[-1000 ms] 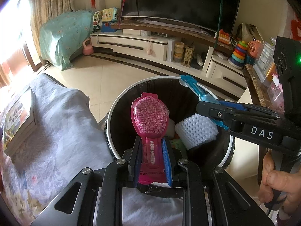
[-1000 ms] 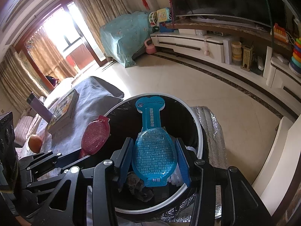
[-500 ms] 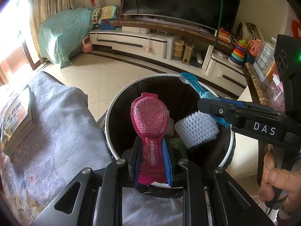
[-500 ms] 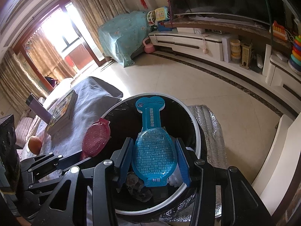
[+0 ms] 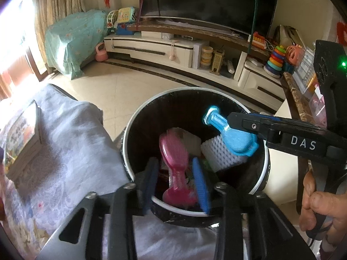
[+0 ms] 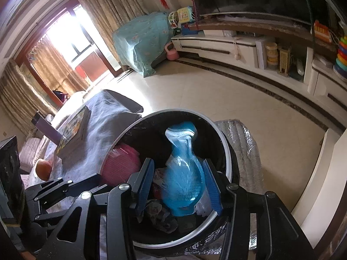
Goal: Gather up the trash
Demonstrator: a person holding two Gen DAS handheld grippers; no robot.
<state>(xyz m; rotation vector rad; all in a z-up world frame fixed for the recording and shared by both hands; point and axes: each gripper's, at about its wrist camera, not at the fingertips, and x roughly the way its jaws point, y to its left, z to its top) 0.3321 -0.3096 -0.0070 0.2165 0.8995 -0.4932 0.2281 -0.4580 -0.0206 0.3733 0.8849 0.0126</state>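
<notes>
A round trash bin with a black liner stands below both grippers; it also shows in the right wrist view. My left gripper is open over it, and a pink spoon-shaped package, blurred, is falling free between its fingers. My right gripper is open too; the blue package, blurred, is dropping from it. In the left wrist view the blue package hangs at the right gripper's fingertips. White foam lies in the bin.
A table with a grey patterned cloth is left of the bin, with books and an orange on it. A silver foil mat lies under the bin. A TV cabinet runs along the far wall.
Both grippers have opened. The pink package has slipped down out of the left gripper and the blue package is falling out of the right one, both into the bin.
</notes>
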